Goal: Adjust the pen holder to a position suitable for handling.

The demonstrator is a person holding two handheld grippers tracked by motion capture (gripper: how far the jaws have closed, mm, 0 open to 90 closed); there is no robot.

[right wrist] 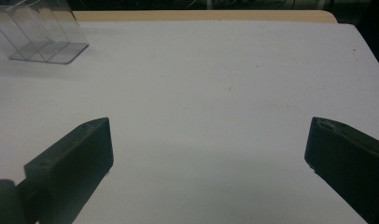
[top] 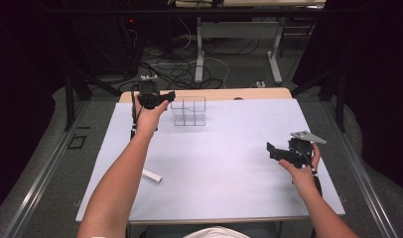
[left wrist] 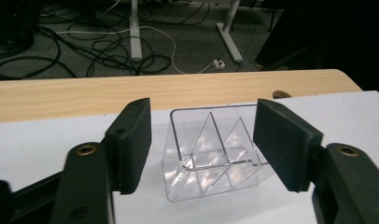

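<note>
at the far left of the white tabletop (top: pixel 214 163), the left gripper (top: pixel 160 99) sits just beside the clear plastic divided organiser box (top: pixel 188 111), which stands upright near the far edge. in the left gripper view the black jaws stand apart, one on each side of the box (left wrist: pixel 211 154), with the pads not pressing on its walls. the step in hand looks like grasping this box. to do it well, centre the jaws on the two outer walls, keep them level, and close gently, since thin clear plastic may flex or slip. at the near right, the right gripper (top: pixel 284 151) hovers over bare tabletop, jaws wide apart, holding nothing.
</note>
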